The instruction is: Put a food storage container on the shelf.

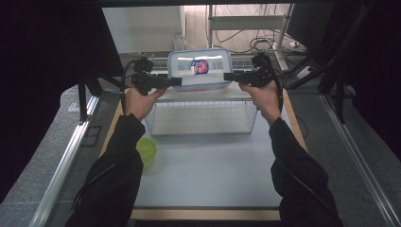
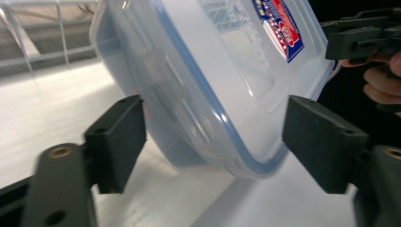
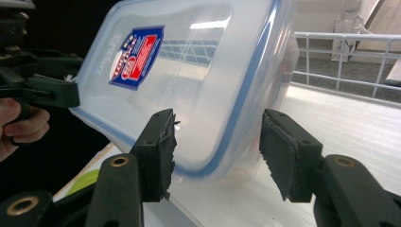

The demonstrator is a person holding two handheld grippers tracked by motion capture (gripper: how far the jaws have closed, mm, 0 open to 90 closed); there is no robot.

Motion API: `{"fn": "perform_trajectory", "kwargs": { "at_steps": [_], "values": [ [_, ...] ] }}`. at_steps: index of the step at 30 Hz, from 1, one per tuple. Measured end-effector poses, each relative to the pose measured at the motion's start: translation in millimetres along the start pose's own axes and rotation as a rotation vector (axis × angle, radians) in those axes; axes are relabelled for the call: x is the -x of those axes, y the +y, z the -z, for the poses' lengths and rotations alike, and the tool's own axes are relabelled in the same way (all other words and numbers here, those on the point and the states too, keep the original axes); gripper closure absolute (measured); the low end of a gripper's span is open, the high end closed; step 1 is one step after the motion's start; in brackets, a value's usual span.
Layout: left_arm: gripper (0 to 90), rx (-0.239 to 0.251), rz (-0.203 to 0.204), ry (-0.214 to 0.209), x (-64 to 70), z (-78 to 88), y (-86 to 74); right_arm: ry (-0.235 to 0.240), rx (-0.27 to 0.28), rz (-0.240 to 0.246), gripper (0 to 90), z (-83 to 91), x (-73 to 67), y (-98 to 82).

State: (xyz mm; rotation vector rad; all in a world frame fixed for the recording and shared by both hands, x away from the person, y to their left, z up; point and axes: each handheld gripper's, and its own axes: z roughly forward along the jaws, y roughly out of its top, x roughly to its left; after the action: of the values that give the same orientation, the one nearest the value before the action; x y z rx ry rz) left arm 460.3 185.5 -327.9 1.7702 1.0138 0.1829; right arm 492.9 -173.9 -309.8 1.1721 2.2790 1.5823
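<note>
Wire basket (image 1: 203,118) at frame centre; green bowl (image 1: 147,149) at lower left; metal shelf frame (image 1: 246,21) at top, cables behind.

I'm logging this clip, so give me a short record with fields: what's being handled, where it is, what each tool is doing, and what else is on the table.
object: clear plastic container with a blue-rimmed lid and a red-and-blue label
position: on top of the white wire basket, at the far side of the table
left tool: at the container's left end, pads to either side of its edge, a gap visible, open
right tool: at the container's right end, jaws straddle its edge, a gap at one pad, contact unclear
other items: green bowl at the table's left edge
</note>
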Motion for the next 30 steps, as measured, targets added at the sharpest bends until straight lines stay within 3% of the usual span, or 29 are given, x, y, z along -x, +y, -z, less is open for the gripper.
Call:
{"fn": "perform_trajectory", "kwargs": {
  "at_steps": [4,6,10,13,16,18,22,25,26,28,30],
  "values": [
    [16.6,-0.005,-0.024,0.028,2.2,-2.7,2.3,0.0,0.001,-0.005,46.0,-1.8,0.8,-0.6],
    [12.4,0.003,-0.043,0.066,3.9,-3.5,3.8,0.002,0.001,-0.006,46.1,-1.9,0.7,-0.6],
    [12.7,0.012,-0.066,0.102,6.7,-2.1,5.7,0.02,0.003,-0.027,46.5,-0.6,2.8,-0.8],
    [15.4,0.022,-0.077,0.072,8.1,-0.6,4.7,0.007,0.016,-0.019,47.7,1.3,3.2,-0.2],
    [18.1,-0.006,-0.108,0.097,10.0,-1.9,1.8,0.008,0.037,-0.029,47.5,3.8,3.7,1.3],
    [19.9,-0.003,-0.119,0.099,10.2,-0.5,-0.6,-0.016,0.013,-0.004,47.3,3.6,2.0,1.3],
    [30.1,0.019,-0.107,0.095,10.3,5.9,-6.7,-0.023,0.005,0.017,51.0,4.6,-0.4,-2.6],
    [45.5,0.02,-0.098,0.109,10.9,10.8,-12.9,-0.047,0.002,0.037,68.7,7.0,-4.9,-6.4],
    [52.6,0.01,-0.1,0.118,11.5,11.6,-15.5,-0.06,-0.002,0.048,71.4,7.3,-7.0,-8.0],
    [64.4,-0.019,-0.099,0.098,11.5,9.6,-18.4,-0.07,-0.02,0.075,77.4,5.8,-10.2,-10.9],
    [70.4,-0.059,-0.123,0.128,12.3,5.0,-20.0,-0.052,-0.042,0.078,78.9,2.9,-12.0,-13.4]
  ]
}}
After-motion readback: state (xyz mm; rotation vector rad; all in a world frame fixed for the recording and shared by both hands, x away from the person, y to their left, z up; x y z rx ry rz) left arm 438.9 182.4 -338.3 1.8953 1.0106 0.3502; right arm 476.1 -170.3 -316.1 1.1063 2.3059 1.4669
